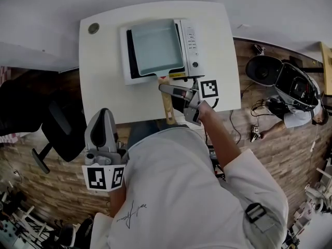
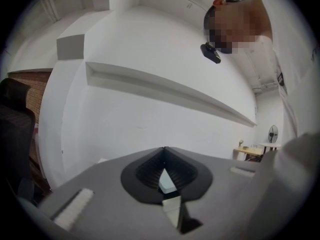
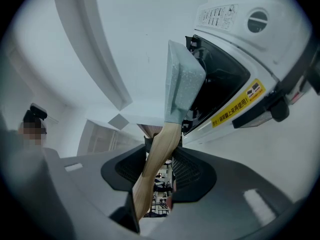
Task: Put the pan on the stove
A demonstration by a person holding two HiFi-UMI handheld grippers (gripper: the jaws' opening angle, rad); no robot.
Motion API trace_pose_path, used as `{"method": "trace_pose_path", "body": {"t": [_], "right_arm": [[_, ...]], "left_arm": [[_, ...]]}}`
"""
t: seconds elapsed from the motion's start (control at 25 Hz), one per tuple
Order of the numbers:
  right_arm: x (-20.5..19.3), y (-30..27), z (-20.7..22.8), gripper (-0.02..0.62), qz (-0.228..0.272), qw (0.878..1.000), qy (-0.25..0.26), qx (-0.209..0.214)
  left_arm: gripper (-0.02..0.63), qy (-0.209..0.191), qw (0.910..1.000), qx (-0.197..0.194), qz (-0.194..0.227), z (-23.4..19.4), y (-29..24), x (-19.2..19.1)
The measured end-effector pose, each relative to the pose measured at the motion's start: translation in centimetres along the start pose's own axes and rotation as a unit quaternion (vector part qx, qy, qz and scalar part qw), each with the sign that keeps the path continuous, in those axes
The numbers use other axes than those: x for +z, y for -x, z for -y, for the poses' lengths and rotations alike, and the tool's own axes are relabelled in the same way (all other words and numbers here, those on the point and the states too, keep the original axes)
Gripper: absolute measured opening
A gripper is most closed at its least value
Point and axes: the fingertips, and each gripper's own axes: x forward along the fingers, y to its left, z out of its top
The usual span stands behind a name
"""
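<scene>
A square pale-grey pan (image 1: 153,46) rests on the black top of a white induction stove (image 1: 193,43) at the back of the white table (image 1: 104,77). Its wooden handle (image 1: 167,108) points toward me over the table's front edge. My right gripper (image 1: 167,95) reaches in from the right and is shut on that handle. In the right gripper view the handle (image 3: 155,164) runs between the pads of the right gripper (image 3: 162,144) up to the pan (image 3: 182,84) and the stove (image 3: 235,69). My left gripper (image 1: 102,126) is held near my body, pointing up at a white wall, shut and empty (image 2: 164,156).
A round cable grommet (image 1: 93,28) sits in the table's far left corner. A black office chair (image 1: 62,128) stands left of me. On the brick-patterned floor to the right are a dark round machine (image 1: 282,79), cables and another person (image 1: 301,115).
</scene>
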Motion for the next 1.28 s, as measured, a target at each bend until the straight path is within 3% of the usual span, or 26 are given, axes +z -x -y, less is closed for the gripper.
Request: {"method": "trace_pose_path", "body": {"t": [0.64, 1.0, 1.16, 1.28], "right_arm": [[0.2, -0.3, 1.1, 0.153, 0.021, 1.0, -0.011, 0.005], [1.1, 0.9, 1.2, 0.196, 0.069, 0.996, -0.049, 0.006], [0.6, 2.6, 1.6, 0.195, 0.079, 0.995, -0.05, -0.024], [0.7, 4.7, 1.3, 0.195, 0.089, 0.994, -0.013, -0.068]], "left_arm": [[0.054, 0.007, 0.9999, -0.013, 0.0, 1.3, -0.4, -0.3], [0.054, 0.018, 0.9997, -0.019, 0.002, 2.2, 0.1, -0.7], [0.054, 0.028, 0.9995, -0.017, 0.002, 2.2, 0.2, -1.3], [0.054, 0.033, 0.9991, -0.024, 0.006, 2.9, 0.3, -1.2]]}}
